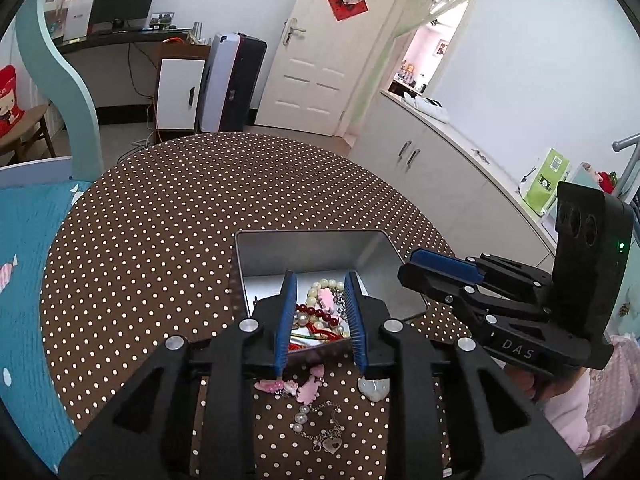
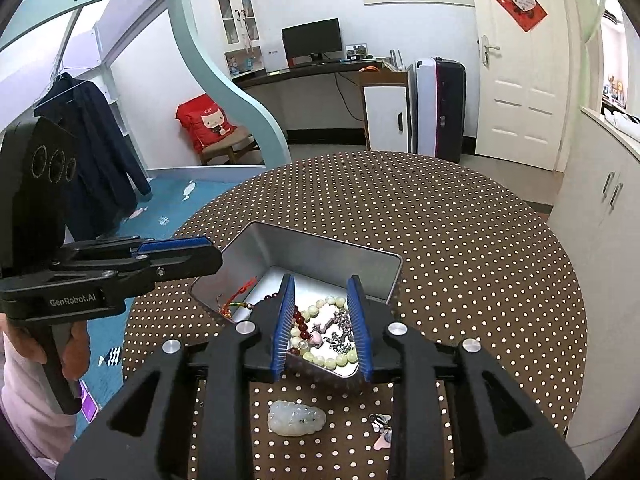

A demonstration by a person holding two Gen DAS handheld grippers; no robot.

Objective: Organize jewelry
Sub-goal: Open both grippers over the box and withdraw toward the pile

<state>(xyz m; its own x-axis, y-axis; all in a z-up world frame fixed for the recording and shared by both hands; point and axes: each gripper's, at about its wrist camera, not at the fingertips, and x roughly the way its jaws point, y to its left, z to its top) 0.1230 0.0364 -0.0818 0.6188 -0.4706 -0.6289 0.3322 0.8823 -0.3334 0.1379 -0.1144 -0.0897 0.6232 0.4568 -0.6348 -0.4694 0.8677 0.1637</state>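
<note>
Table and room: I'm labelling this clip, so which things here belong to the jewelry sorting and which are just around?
Part of the job:
- metal tin holding bead bracelets
- white carved pendant on the table
- pink charm bracelet before the tin
- pearl chain with heart tag
- left tool, right tool

Just around:
- monitor
- suitcase
- red cat cushion
- hanging jacket

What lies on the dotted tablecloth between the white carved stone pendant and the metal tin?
In the right wrist view, only bare dotted tablecloth separates the white carved stone pendant from the metal tin.
</note>
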